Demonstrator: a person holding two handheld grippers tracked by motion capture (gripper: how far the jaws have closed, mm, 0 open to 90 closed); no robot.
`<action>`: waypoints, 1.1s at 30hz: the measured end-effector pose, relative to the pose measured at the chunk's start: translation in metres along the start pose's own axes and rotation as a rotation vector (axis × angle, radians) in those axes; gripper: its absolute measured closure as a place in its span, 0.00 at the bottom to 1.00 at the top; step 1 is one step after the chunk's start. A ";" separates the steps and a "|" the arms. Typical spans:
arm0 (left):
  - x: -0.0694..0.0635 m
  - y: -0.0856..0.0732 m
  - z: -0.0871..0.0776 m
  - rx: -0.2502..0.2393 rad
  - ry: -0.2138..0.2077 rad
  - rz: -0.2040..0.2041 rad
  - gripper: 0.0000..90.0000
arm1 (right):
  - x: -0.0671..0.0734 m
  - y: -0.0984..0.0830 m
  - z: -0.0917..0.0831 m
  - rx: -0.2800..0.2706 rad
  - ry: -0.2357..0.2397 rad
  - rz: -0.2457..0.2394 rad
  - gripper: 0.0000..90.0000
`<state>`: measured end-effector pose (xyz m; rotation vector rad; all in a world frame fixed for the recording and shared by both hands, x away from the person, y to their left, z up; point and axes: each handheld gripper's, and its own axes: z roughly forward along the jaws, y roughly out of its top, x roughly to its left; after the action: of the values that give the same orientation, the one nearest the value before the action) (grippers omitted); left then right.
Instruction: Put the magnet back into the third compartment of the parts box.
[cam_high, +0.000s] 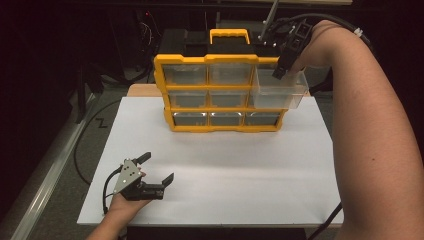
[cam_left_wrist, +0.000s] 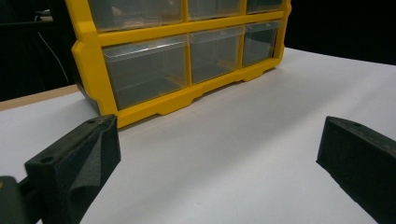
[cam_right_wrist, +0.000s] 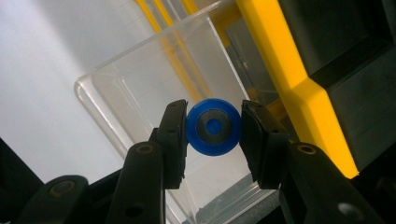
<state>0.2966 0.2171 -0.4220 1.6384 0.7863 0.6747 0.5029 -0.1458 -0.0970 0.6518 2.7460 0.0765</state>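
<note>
Jaws of the left gripper (cam_high: 155, 170) stand wide apart with nothing between them; it rests in the person's left hand (cam_high: 122, 205) on the white board (cam_high: 225, 170), near the board's front left corner, its jaws pointing toward the yellow drawer cabinet (cam_high: 165, 85); in the left gripper view the cabinet's bottom row of clear drawers (cam_left_wrist: 144, 74) faces the open jaws across bare board; the cabinet stands at the board's rear edge, about midway along it, with a yellow handle (cam_high: 229, 35) on top; at the cabinet's top right corner one clear drawer (cam_high: 277, 92) is pulled well out; above it the right gripper (cam_high: 280, 70) points down into the open drawer; its jaws are clamped on a blue disc (cam_right_wrist: 213, 127) with a grey ring around a blue centre, held over the drawer's inside, near its front wall (cam_right_wrist: 107, 121).
</note>
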 end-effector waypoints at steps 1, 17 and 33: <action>0.000 0.000 0.000 0.001 0.001 0.002 0.00 | -0.001 0.000 0.000 0.000 -0.003 0.006 0.72; 0.001 -0.001 0.000 0.005 0.006 -0.007 0.00 | 0.008 -0.015 -0.011 -0.018 0.007 0.050 0.46; -0.001 0.000 0.001 0.007 0.000 0.003 0.00 | 0.044 -0.040 -0.013 -0.029 0.017 0.016 0.45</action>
<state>0.2966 0.2162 -0.4220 1.6459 0.7870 0.6752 0.4441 -0.1615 -0.1023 0.6684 2.7505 0.1256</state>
